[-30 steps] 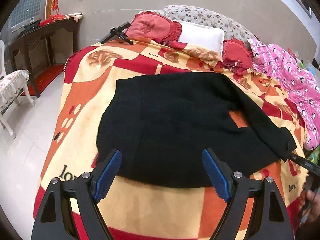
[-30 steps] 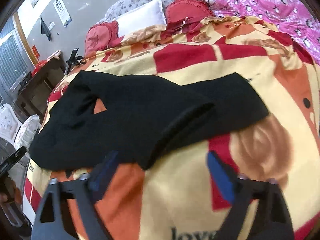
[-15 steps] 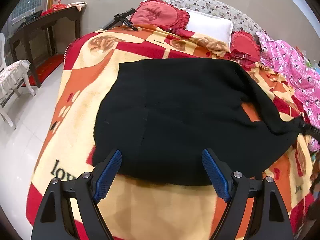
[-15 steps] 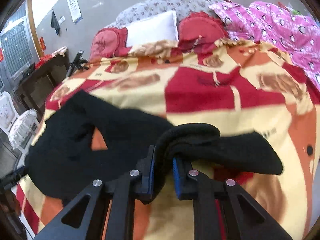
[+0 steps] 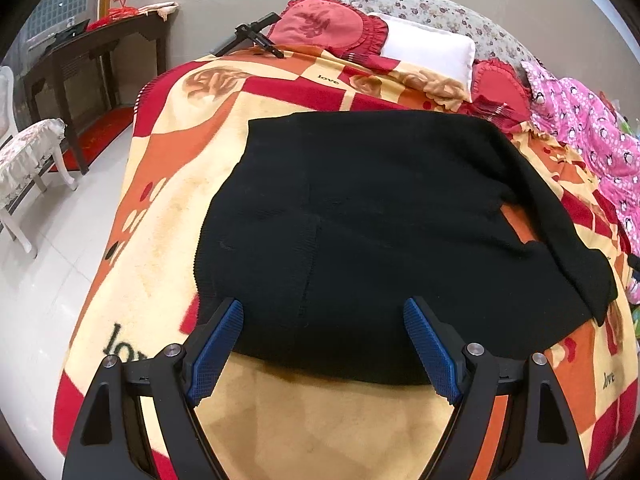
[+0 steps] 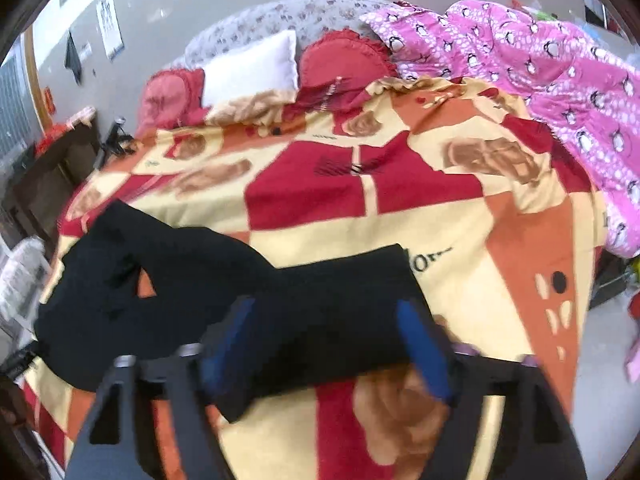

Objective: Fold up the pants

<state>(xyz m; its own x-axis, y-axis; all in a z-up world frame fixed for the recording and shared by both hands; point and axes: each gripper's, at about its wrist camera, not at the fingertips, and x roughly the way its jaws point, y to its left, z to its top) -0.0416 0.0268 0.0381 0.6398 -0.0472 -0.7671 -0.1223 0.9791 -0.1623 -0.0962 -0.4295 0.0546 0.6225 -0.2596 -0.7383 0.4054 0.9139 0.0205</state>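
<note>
From the left wrist camera, the black knitted pants lie spread flat across the middle of the red, orange and cream patterned fleece blanket that covers the bed, the broad near edge of the cloth at 6 o'clock, a narrower part running off toward 4 o'clock. The left gripper hovers over that near edge with its blue-padded fingers spread wide, released and holding nothing. A white rectangular pillow sits at 12 o'clock between two red frilled cushions, a pink penguin-print quilt at 2 o'clock. From the right wrist camera, blurred by motion, the pants stretch from 9 o'clock to the centre, one leg end folded over beside the right gripper, whose blue pads stand wide apart, released, with black cloth seen between them
</note>
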